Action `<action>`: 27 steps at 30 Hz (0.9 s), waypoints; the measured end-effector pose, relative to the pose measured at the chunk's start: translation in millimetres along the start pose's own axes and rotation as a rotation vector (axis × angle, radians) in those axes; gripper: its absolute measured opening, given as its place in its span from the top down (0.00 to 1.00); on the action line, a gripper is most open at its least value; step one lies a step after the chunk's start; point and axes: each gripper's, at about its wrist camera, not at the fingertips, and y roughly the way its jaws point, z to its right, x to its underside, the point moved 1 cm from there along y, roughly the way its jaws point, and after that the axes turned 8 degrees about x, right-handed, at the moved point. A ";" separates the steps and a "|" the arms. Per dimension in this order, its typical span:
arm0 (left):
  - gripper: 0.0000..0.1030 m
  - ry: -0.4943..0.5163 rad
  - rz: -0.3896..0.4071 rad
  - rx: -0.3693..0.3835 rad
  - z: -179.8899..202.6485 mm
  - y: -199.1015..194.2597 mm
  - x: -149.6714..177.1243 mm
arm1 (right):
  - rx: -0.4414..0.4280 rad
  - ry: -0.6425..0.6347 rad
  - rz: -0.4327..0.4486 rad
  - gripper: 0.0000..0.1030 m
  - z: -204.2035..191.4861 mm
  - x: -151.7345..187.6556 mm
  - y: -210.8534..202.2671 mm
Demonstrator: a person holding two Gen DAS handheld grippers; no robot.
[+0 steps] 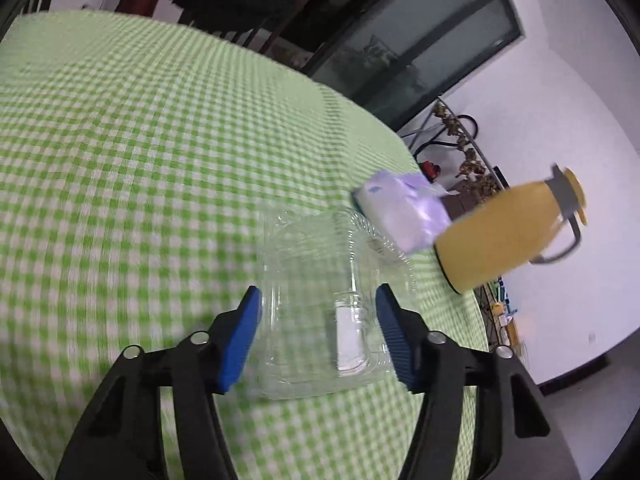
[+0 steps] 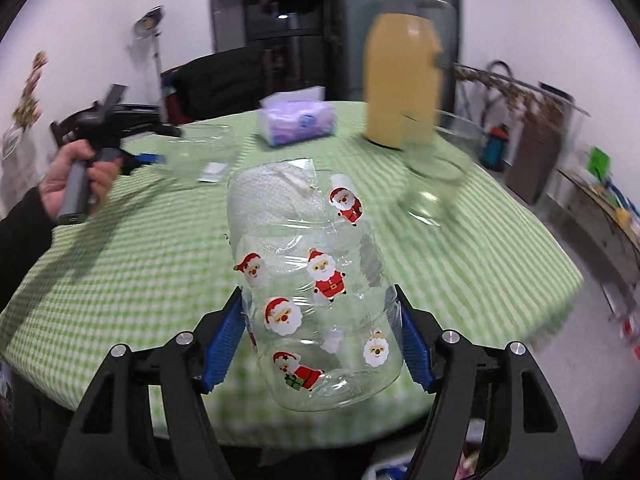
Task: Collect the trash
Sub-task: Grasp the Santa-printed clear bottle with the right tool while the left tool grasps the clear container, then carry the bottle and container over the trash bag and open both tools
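Note:
A clear plastic clamshell box [image 1: 320, 304] lies on the green checked tablecloth [image 1: 140, 160], with a small white packet [image 1: 352, 336] showing through it. My left gripper [image 1: 320, 340] straddles the box, its blue pads close beside the walls with a thin gap on the left, so it is open. In the right wrist view a hand [image 2: 76, 184] holds that left gripper [image 2: 156, 158] beside the box [image 2: 192, 148]. My right gripper [image 2: 320, 344] is shut on a clear jar with Santa stickers [image 2: 316, 292], held tilted above the table with crumpled white paper inside.
A purple tissue pack [image 2: 298, 122] and a tall yellow jug [image 2: 402, 76] stand at the far side, with a glass bowl [image 2: 436, 164] to the right of the jar. The tissue pack [image 1: 404, 212] and jug [image 1: 508, 236] sit just beyond the box. Dark chairs ring the table's far edge.

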 end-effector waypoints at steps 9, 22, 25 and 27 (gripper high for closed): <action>0.50 0.180 0.088 0.023 82.2 -56.5 49.1 | 0.090 0.108 0.005 0.34 64.2 44.5 -40.2; 0.50 0.430 0.076 0.218 204.2 -122.3 174.7 | 0.337 0.343 -0.116 0.34 169.6 155.2 -107.1; 0.50 0.475 0.049 0.237 225.1 -125.3 203.3 | 0.358 0.392 -0.139 0.34 181.2 175.5 -109.9; 0.50 0.532 0.031 0.249 240.3 -122.6 221.6 | 0.362 0.437 -0.165 0.34 192.2 190.2 -107.0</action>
